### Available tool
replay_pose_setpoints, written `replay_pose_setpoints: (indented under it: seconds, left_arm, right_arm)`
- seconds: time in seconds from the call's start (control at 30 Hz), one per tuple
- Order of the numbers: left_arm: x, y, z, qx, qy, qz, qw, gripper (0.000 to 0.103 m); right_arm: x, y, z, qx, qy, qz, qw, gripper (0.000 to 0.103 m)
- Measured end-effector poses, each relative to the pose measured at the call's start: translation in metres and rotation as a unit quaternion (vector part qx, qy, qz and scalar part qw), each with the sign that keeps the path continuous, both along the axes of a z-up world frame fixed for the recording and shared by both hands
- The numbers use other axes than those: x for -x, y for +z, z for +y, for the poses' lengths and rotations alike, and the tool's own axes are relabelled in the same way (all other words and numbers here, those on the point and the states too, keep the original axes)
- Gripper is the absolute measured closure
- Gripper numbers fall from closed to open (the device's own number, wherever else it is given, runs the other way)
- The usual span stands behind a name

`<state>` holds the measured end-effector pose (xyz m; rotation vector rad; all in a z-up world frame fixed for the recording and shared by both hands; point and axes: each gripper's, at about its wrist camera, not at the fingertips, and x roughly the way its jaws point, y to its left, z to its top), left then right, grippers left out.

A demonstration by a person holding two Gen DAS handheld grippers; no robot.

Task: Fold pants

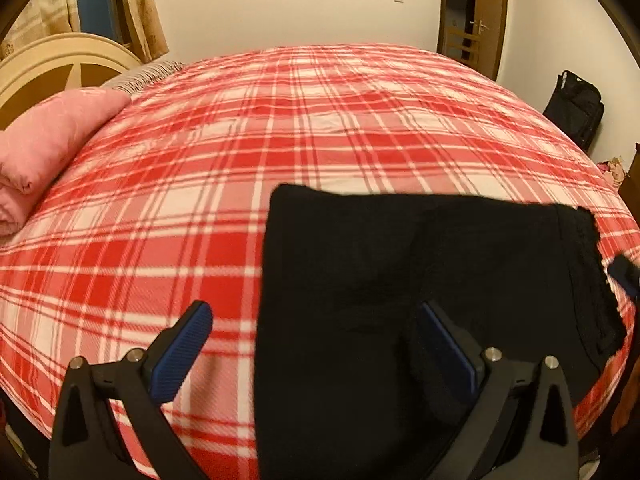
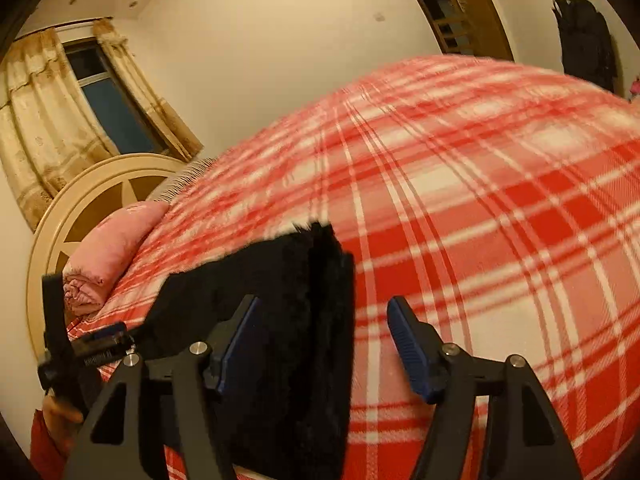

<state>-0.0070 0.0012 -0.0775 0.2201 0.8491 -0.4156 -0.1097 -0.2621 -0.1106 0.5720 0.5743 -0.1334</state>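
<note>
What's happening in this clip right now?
A person with a pair of tongs in each hand is folding black pants on a bed with a red plaid blanket. The pants lie folded into a compact shape near the bed's edge. Both the left tongs and right tongs are open above the fabric, gripping nothing. A pink pillow sits by the headboard.

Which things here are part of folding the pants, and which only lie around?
Part of the job: black pants, left gripper, right gripper, plaid bed cover.
Only lying around: pink quilt, black bag, curtains.
</note>
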Motion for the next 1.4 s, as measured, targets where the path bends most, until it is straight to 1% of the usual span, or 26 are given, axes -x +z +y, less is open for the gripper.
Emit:
replay_pose_setpoints:
  seconds: [0.1,0.17,0.2,0.23,0.3,0.4,0.5,0.6,0.67,0.73,0.8,0.87,0.97,1.1,1.17,1.3,1.37,1.4]
  left_arm:
    - [-0.01,-0.009,-0.002,-0.006,0.007,0.017,0.9998,0.0]
    - [-0.015,-0.019,-0.003,-0.016,0.014,0.036,0.9991,0.0]
    - [-0.016,-0.023,-0.003,-0.015,0.016,0.045,0.9988,0.0]
    - [-0.017,-0.026,-0.002,-0.007,0.018,0.051,0.9985,0.0]
    - [-0.017,-0.027,0.002,0.008,0.025,0.058,0.998,0.0]
    - [-0.017,-0.029,0.004,0.017,0.026,0.067,0.9973,0.0]
    - [-0.016,-0.03,0.006,0.029,0.025,0.072,0.9967,0.0]
    - [-0.014,-0.03,0.006,0.028,0.025,0.067,0.997,0.0]
    - [-0.013,-0.03,0.005,0.028,0.025,0.066,0.9971,0.0]
    - [-0.014,-0.03,0.007,0.033,0.024,0.071,0.9967,0.0]
    - [-0.013,-0.031,0.008,0.035,0.021,0.071,0.9967,0.0]
    - [-0.012,-0.031,0.01,0.038,0.019,0.068,0.9967,0.0]
    - [-0.01,-0.032,0.011,0.043,0.02,0.064,0.9968,0.0]
    - [-0.008,-0.032,0.013,0.045,0.014,0.059,0.9971,0.0]
    - [-0.006,-0.032,0.015,0.048,0.013,0.058,0.9971,0.0]
    - [-0.002,-0.033,0.017,0.055,0.012,0.047,0.9973,0.0]
    - [-0.002,-0.033,0.017,0.056,0.012,0.049,0.9972,0.0]
    - [-0.003,-0.032,0.017,0.055,0.011,0.054,0.9969,0.0]
  right_arm:
    - [-0.007,-0.014,0.002,-0.022,0.007,0.025,0.999,0.036]
    - [-0.01,-0.022,0.004,-0.027,0.013,0.033,0.999,0.033]
    - [-0.009,-0.022,0.006,-0.023,0.011,0.024,0.999,0.029]
    - [-0.009,-0.023,0.008,-0.022,0.013,0.022,0.999,0.024]
    - [-0.01,-0.022,0.014,-0.013,0.02,0.024,0.999,0.022]
    - [-0.012,-0.022,0.022,0.004,0.027,0.03,0.999,0.019]
    - [-0.015,-0.023,0.03,0.034,0.027,0.037,0.998,0.019]
    - [-0.014,-0.024,0.036,0.055,0.024,0.039,0.997,0.019]
    - [-0.015,-0.024,0.034,0.053,0.024,0.039,0.998,0.019]
    - [-0.012,-0.023,0.031,0.041,0.026,0.038,0.998,0.019]
    - [-0.006,-0.022,0.023,0.018,0.011,0.025,0.999,0.019]
    - [-0.003,-0.024,0.019,0.011,0.003,0.022,1.0,0.019]
    - [-0.005,-0.025,0.022,0.02,0.005,0.027,0.999,0.019]
    - [-0.009,-0.024,0.031,0.032,0.027,0.034,0.999,0.019]
    - [-0.012,-0.023,0.04,0.048,0.04,0.044,0.997,0.019]
    - [-0.016,-0.023,0.052,0.052,0.066,0.051,0.995,0.019]
    - [-0.017,-0.022,0.056,0.053,0.077,0.054,0.994,0.023]
    - [-0.017,-0.022,0.056,0.05,0.078,0.054,0.994,0.028]
